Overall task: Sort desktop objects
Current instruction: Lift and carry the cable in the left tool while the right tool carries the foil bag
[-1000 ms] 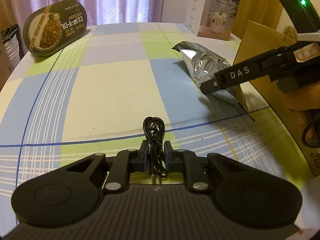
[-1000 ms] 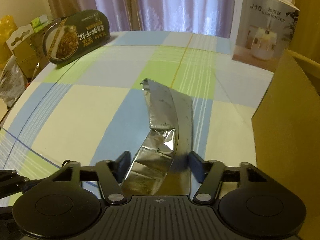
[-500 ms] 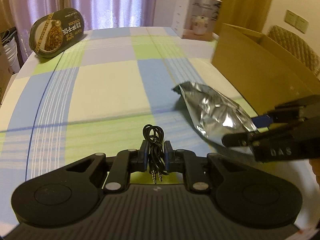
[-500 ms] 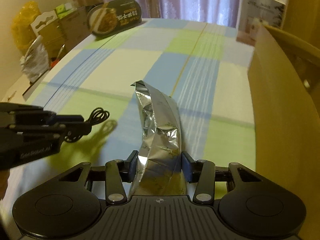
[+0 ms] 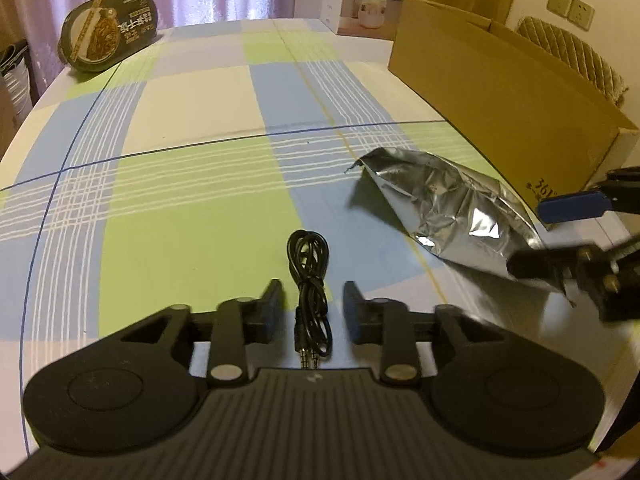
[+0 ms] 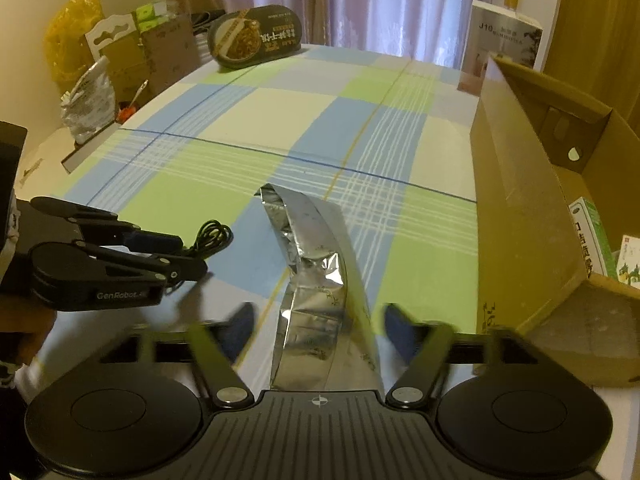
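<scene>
Inside, cardboard box [image 6: 520, 216] holds 2 cartons [image 6: 592, 236].

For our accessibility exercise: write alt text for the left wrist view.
An open left claw straddles a coiled black audio cable on a checked tablecloth. To its right, a crumpled silver foil bag lies beside a cardboard box.

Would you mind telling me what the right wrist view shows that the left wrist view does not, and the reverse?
Only the right wrist view shows inside the brown cardboard box, where green and white printed packets lie, plus the yellow plastic bag beyond the table.

Only the left wrist view shows the wall socket and the cable's two jack plugs.

Both show the coiled black audio cable, the crumpled silver foil bag, the dark oval noodle container and the checked tablecloth.
</scene>
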Action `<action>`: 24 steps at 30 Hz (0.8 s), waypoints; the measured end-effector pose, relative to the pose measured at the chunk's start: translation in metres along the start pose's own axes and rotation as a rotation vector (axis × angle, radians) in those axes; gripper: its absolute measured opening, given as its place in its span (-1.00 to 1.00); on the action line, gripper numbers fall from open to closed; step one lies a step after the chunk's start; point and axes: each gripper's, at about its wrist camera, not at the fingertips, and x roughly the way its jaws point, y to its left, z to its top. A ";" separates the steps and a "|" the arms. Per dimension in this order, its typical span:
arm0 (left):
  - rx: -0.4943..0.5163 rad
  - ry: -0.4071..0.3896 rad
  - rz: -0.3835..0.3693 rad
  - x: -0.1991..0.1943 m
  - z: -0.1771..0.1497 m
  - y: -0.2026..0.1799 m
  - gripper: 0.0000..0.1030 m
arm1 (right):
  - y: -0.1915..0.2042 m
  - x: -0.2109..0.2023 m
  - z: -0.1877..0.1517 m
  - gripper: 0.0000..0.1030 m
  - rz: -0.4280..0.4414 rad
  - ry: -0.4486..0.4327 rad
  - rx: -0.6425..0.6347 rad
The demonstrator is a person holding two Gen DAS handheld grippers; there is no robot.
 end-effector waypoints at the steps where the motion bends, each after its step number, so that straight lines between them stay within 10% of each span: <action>1: -0.002 -0.001 0.000 0.001 0.001 0.000 -0.42 | 0.000 0.001 0.001 0.46 0.000 -0.001 -0.001; 19: 0.012 0.014 -0.020 0.006 0.013 0.005 -0.80 | 0.008 0.074 0.034 0.45 0.045 0.264 -0.193; 24: 0.002 0.006 -0.025 0.006 0.016 0.008 -0.80 | 0.001 0.075 0.034 0.12 0.036 0.266 -0.168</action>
